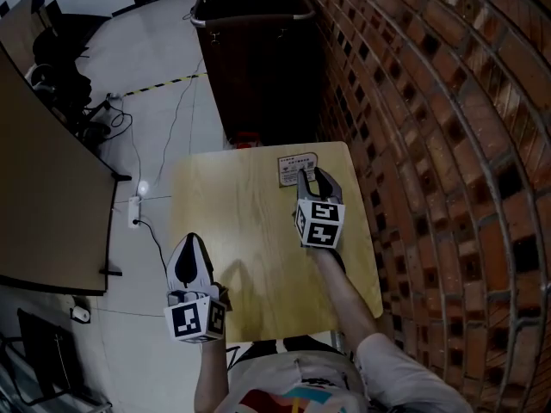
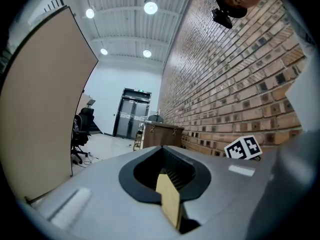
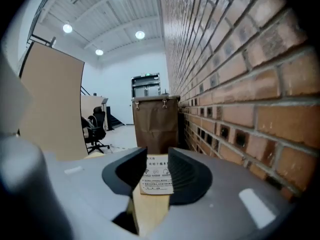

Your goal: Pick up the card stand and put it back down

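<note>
- Right gripper (image 3: 157,165): jaws drawn in to a narrow gap with the stand (image 1: 295,165) between them. Both inner faces appear to meet its side edges, so I read this as a pinch, not yet a lift.
- The stand's printed face is turned toward the gripper's camera. Its foot is on the table (image 1: 232,231), as far as I can judge.
- Position: far right corner of the table, close to the far edge and near the wall (image 1: 413,144).
- Step in hand, by my reading: secure the grip, then raise.
- Grip is on thin edges, so the stand will likely pivot or slip if the squeeze is uneven. Check that both pads bear at the same height before raising.
- Lift straight up and only just clear of the table. No twist of the wrist, or the card may swing in the jaws.
- Keep away from the wall side, where there is little room.
- Set-down: return it to the same spot, away from the far edge. Let the foot sit flat on the wood before spreading the jaws, then back out along the jaw line so neither pad drags the card over.
- Left gripper (image 1: 191,246): jaws pressed together with nothing in them, at the near left of the table, well apart from the stand. It has no part in this step and is best kept there.
</note>
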Demonstrator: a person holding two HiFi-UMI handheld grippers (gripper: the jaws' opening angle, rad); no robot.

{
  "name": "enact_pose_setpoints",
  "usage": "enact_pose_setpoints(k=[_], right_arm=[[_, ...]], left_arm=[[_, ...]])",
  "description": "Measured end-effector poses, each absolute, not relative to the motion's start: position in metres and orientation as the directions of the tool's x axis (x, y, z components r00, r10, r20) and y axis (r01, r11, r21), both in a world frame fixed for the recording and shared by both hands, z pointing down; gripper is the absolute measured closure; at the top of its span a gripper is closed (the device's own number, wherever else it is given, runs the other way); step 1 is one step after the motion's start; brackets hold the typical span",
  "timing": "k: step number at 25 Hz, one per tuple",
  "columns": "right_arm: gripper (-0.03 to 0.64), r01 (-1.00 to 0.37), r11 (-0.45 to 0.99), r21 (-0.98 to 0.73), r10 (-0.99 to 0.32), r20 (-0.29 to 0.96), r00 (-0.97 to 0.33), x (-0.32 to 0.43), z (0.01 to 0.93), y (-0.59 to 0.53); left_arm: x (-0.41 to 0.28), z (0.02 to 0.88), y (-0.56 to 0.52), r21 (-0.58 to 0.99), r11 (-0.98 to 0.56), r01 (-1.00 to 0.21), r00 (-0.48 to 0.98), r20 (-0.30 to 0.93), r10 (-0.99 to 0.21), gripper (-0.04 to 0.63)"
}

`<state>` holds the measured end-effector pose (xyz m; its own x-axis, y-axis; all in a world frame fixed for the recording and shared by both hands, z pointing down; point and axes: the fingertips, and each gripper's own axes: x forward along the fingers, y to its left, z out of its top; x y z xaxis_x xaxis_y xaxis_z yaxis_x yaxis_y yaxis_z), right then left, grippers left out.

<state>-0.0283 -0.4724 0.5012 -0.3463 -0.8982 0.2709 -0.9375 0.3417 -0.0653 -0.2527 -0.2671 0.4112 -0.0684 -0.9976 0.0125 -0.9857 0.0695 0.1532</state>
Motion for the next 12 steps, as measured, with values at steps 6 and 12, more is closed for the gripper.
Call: enact_pose_setpoints(k=[6, 12], right_arm=[[0.617, -0.886, 0.432, -0.168, -0.899, 0.005, -0.439, -0.006, 0.395, -0.376], [0.617, -0.854, 0.462, -0.240, -0.886, -0.086, -0.455, 0.020, 0.360, -0.295]], left_arm=[[-0.233, 0.387, -0.247, 0.115, 0.021, -0.993, -0.027, -0.049, -0.998, 0.591], [-0.213, 0.370, -0.242, 0.071, -0.021, -0.997, 0.014, -0.104, -0.994, 0.591]])
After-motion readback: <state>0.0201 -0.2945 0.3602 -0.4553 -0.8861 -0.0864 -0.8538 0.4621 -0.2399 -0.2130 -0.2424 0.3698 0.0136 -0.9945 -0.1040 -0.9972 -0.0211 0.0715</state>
